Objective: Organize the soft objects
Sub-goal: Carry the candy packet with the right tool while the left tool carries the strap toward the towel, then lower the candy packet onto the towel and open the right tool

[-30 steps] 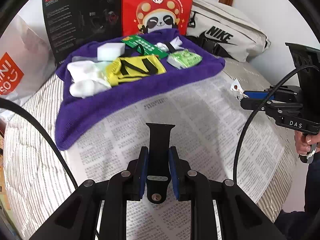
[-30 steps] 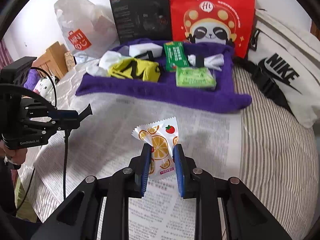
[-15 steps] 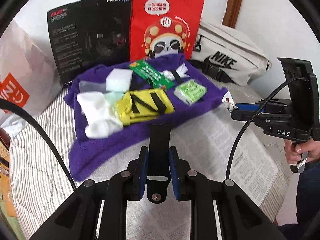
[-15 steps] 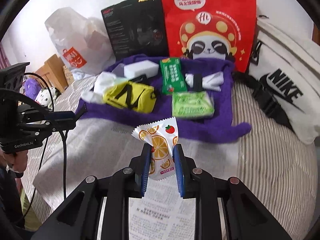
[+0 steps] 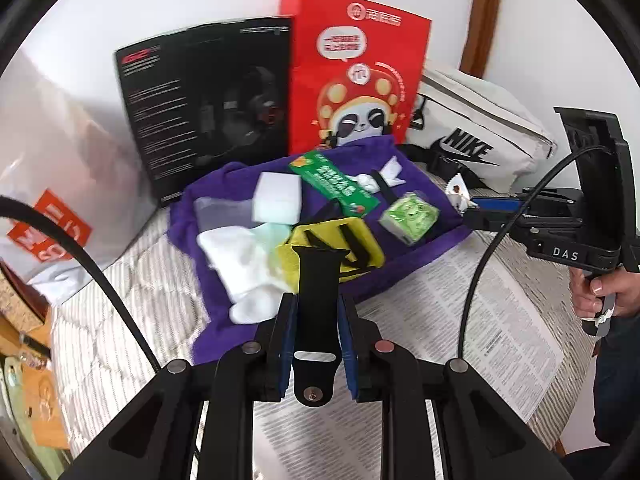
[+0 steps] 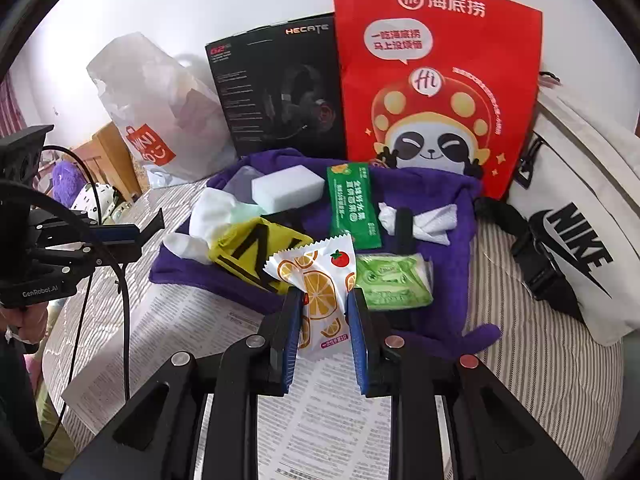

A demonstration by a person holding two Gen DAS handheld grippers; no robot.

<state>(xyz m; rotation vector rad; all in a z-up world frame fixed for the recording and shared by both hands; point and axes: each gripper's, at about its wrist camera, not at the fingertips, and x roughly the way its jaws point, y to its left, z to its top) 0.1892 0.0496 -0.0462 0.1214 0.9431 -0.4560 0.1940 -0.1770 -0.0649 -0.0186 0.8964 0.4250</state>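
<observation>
Two grips going: my left fingers [image 5: 314,312] clamped on a black strap [image 5: 318,280], right fingers [image 6: 324,308] clamped on an orange-print sachet [image 6: 316,284], both held up over the near edge of the purple towel [image 6: 448,264]. Newspaper [image 6: 180,320] below is bare, plenty of room. On the towel: one white sponge [image 6: 286,190], one yellow pouch [image 6: 252,252], two green packets. Striped bed [image 6: 540,352], bags against the wall.

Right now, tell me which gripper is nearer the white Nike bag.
Right. The right gripper, holding the orange-print packet, is over the purple towel's near edge, beside the white Nike bag. The left gripper is farther off, across the newspaper.
</observation>
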